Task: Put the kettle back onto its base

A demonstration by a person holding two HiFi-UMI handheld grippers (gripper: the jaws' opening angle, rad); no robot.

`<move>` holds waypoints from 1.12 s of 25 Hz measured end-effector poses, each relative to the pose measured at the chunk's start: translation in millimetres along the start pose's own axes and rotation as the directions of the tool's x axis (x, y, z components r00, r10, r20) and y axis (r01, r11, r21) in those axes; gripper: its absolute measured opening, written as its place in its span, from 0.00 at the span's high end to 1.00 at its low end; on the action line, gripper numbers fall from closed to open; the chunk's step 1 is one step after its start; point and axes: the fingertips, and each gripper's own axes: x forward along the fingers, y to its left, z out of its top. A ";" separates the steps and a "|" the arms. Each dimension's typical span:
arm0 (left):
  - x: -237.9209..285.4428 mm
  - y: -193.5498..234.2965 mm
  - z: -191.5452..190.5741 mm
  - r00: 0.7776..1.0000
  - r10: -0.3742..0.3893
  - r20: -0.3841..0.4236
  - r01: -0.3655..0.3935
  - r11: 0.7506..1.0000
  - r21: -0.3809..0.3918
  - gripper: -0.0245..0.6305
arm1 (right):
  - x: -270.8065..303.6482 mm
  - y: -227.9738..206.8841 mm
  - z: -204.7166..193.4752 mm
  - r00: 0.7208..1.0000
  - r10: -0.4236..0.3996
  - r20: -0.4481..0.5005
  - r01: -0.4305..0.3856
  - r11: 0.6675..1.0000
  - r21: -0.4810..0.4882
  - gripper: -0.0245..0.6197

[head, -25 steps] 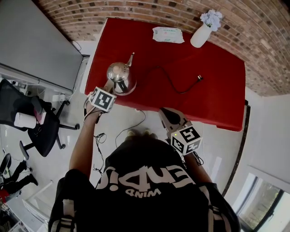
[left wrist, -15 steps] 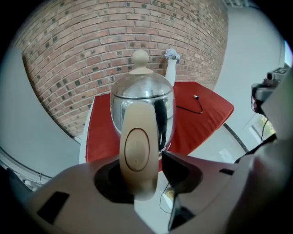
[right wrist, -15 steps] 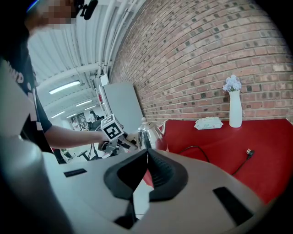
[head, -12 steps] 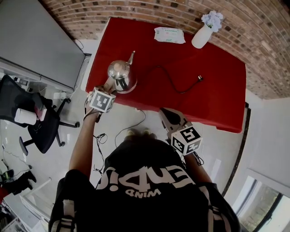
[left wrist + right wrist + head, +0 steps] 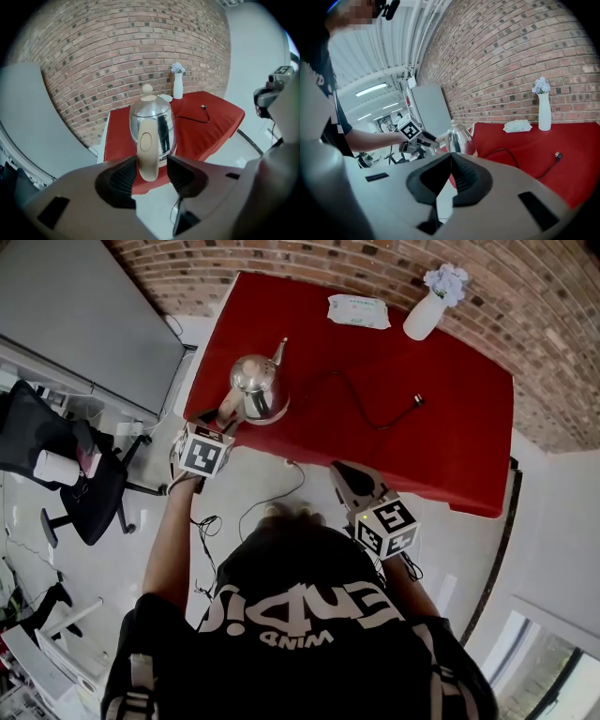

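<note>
We see the red tabletop point(image 5: 450, 437) set against the brick wall. At its near left corner stands the steel kettle point(image 5: 260, 388), upright, its lid with the round knob closed, so its contents stay hidden. Its spout points away from us towards the wall and its cream handle point(image 5: 147, 150) points back off the tabletop's edge, so the line from spout to handle runs from wall to person. We cannot tell whether a base sits under it.

The left gripper point(image 5: 221, 418) reaches in from that edge, its jaws closed on the handle, one on either side. The right gripper point(image 5: 341, 471) hangs in front of the person, off the tabletop's near edge and well apart from the kettle, its jaws pressed together with nothing between them.

At the far right corner a white vase point(image 5: 422, 317) stands upright holding pale flowers. A flat wipes pack point(image 5: 358, 310) lies near it. A black cord point(image 5: 361, 413) curves from beside the kettle to a plug lying loose mid-tabletop.
</note>
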 end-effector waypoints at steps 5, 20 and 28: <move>-34.7 -11.1 2.1 0.999 0.016 0.051 -0.014 0.999 -0.046 0.65 | -8.0 7.4 -5.3 1.000 0.020 -0.005 -0.020 1.000 -0.013 0.93; -137.8 -100.7 15.3 0.927 -0.191 0.322 0.246 0.959 -0.139 0.95 | -18.6 41.0 -5.3 0.996 0.090 0.013 -0.089 0.995 -0.034 0.93; -167.1 -137.1 7.2 0.865 -0.264 0.427 0.354 0.924 -0.145 0.95 | -22.9 56.7 1.6 0.990 0.128 0.062 -0.124 0.991 -0.058 0.93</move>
